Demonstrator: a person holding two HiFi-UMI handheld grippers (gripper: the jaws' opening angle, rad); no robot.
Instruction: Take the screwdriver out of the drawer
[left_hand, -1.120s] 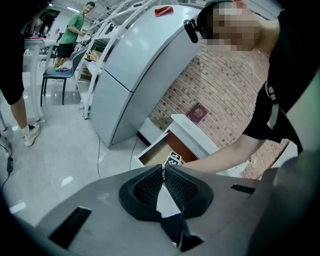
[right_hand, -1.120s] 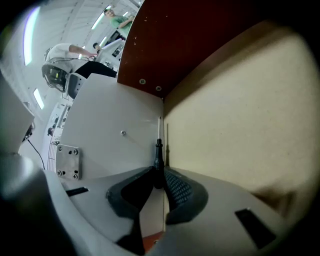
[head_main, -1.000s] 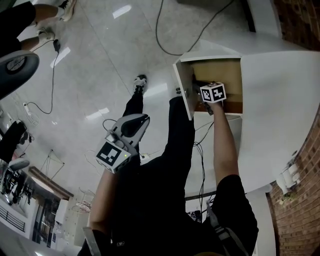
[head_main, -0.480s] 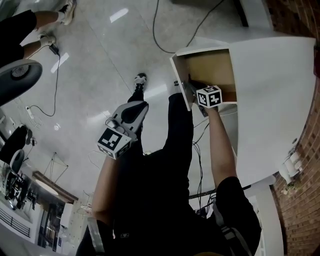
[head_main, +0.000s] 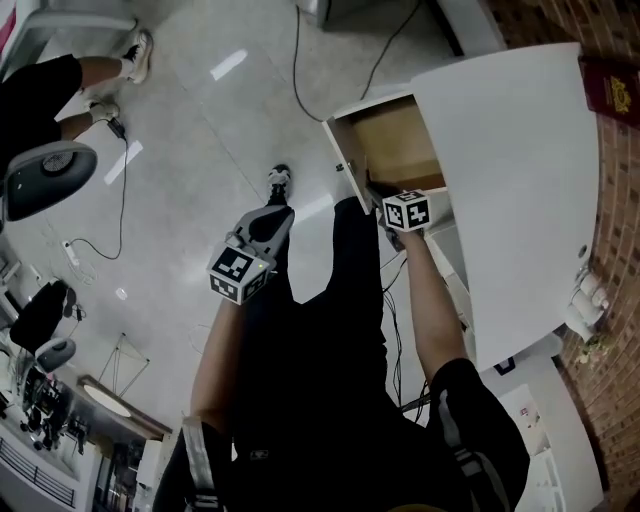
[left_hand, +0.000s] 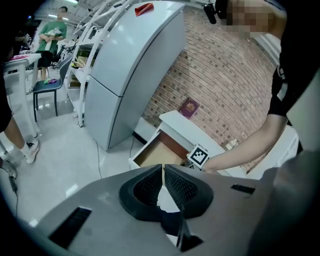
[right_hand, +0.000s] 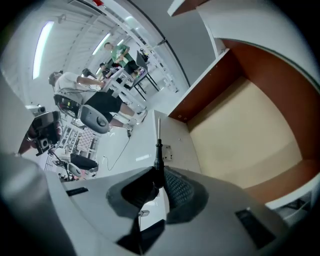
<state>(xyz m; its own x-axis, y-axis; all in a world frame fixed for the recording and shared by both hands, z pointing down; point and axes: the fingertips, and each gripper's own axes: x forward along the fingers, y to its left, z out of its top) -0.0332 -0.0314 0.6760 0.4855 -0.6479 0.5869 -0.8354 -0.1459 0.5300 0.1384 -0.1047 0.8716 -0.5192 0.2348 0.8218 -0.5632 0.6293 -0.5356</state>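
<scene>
Right gripper (right_hand: 159, 176): jaws clamped on screwdriver (right_hand: 158, 150) | drawer (right_hand: 240, 135): open, just beyond | left gripper (left_hand: 163, 171): jaws pressed together, empty

We see a pale, glossy floor (head_main: 200, 100) that mirrors the ceiling lights. The drawer (right_hand: 240, 135) has a matt, light wood bottom and smooth reddish-brown side walls. The cabinet top (head_main: 520, 160) is white, smooth and matt. The wall (left_hand: 220, 75) is rough red brick. The screwdriver (right_hand: 158, 150) has a thin bare metal shaft and a matt black collar. The left gripper (left_hand: 163, 169) and right gripper (right_hand: 159, 175) have grey matt plastic bodies; their pads (left_hand: 147, 187) are black, finely ribbed.
</scene>
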